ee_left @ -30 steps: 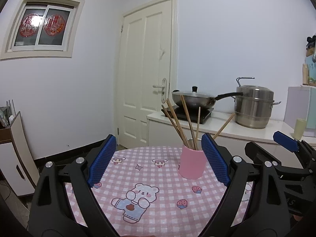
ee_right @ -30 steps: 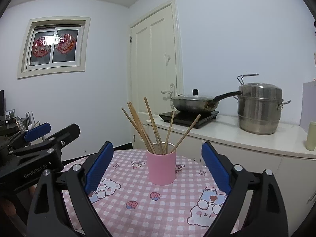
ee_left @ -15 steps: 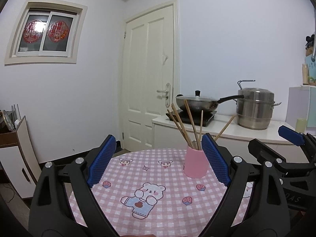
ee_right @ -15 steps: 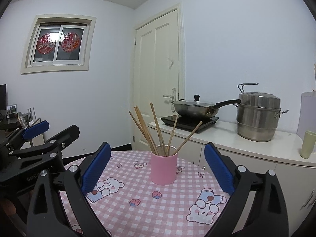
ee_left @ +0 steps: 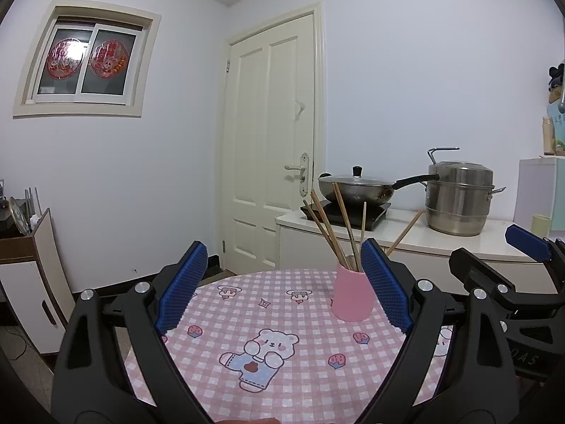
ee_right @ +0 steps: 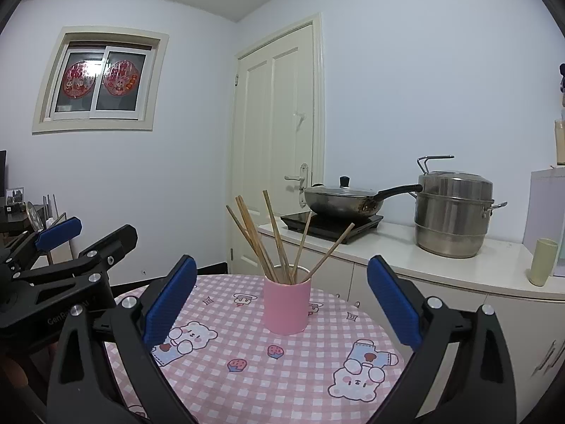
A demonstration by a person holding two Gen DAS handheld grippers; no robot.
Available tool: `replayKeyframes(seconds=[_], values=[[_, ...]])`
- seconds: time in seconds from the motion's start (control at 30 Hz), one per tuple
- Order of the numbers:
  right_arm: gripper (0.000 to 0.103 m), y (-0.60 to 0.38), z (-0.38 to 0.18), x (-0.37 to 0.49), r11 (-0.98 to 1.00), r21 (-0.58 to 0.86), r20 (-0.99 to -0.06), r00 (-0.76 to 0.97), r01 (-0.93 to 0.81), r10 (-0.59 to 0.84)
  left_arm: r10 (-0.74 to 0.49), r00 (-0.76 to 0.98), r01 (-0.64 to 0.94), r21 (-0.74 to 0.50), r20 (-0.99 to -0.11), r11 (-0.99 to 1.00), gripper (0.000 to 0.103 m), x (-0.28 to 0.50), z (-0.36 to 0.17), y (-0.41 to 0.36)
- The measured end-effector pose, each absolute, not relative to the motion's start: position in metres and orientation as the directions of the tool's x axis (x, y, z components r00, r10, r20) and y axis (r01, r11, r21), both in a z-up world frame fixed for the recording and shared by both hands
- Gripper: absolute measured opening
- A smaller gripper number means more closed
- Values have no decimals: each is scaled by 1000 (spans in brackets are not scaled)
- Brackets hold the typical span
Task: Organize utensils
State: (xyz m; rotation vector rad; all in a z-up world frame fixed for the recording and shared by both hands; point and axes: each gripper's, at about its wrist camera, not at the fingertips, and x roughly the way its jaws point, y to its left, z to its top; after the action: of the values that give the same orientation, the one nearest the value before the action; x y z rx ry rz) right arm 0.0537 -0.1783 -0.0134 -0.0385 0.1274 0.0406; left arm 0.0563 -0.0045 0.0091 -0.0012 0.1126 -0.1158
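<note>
Where the round tabletop (ee_right: 303, 381) shows, it is covered by a pink checked cloth printed with bears and strawberries, and it stands in a small white-walled room with a cream panelled door (ee_right: 279, 148) behind it and a window (ee_right: 99, 81) with red decorations high on the left wall. On the cloth stands an upright pink cup (ee_right: 286, 308) holding several wooden chopsticks (ee_right: 272, 236) that fan out above its rim. Behind the tabletop runs a pale counter (ee_right: 459, 268) carrying a black induction hob (ee_right: 332, 225) with a lidded wok (ee_right: 344, 202) on it, a tall stainless steamer pot (ee_right: 453, 213) to the right, and a pale yellow-green cup (ee_right: 542, 262) near the far right end. Low furniture with small items stands at the left edge. The left gripper (ee_left: 284, 291) has its jaws spread wide with nothing between the blue pads, and from its view the pink cup sits just behind its right-hand pad, partly hidden by it. The right gripper (ee_right: 282, 300) is also wide and empty, its jaws framing the cup, which stands beyond them, untouched. Each gripper shows at the edge of the other's view, side by side over the near edge of the tabletop.
</note>
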Motion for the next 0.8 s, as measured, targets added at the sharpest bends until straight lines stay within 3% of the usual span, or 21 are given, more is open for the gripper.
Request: replayKeyframes(seconds=[0.8], values=[[94, -177, -13, 55, 999, -35, -137, 990, -39, 33, -80, 992, 82, 19, -94, 996, 87, 55, 8, -5]])
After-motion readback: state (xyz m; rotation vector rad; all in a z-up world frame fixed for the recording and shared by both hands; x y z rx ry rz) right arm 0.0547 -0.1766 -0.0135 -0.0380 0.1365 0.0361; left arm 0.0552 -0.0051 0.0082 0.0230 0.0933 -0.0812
